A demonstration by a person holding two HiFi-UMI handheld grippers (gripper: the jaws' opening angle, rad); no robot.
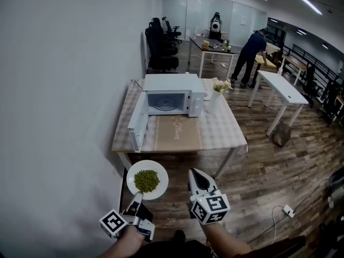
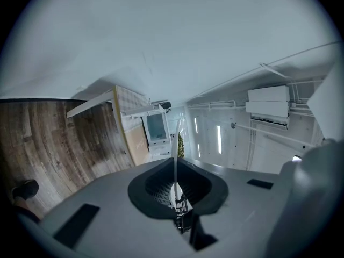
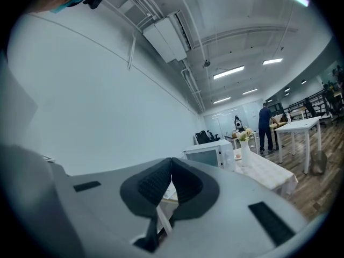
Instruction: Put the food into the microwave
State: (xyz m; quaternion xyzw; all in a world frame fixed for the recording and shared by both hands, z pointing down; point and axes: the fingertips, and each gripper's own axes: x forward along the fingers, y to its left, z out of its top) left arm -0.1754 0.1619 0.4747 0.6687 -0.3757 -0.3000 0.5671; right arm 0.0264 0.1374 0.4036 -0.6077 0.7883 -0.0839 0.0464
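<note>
A white plate (image 1: 147, 180) of green food hangs in front of the table, below its near edge. My left gripper (image 1: 138, 196) is shut on the plate's near rim. In the left gripper view the plate (image 2: 176, 149) shows edge-on, pinched between the jaws of that gripper (image 2: 175, 191). The white microwave (image 1: 167, 94) stands on the checked table (image 1: 215, 133) with its door (image 1: 137, 123) swung open to the left and its cavity empty. My right gripper (image 1: 194, 174) is beside the plate, shut and holding nothing; its closed tips (image 3: 171, 162) point toward the microwave (image 3: 207, 155).
A vase of flowers (image 1: 216, 92) stands just right of the microwave. A white wall runs along the left. White desks (image 1: 282, 87), office chairs (image 1: 161, 42) and a person (image 1: 248, 55) are further back. A cable and plug (image 1: 287, 211) lie on the wooden floor at right.
</note>
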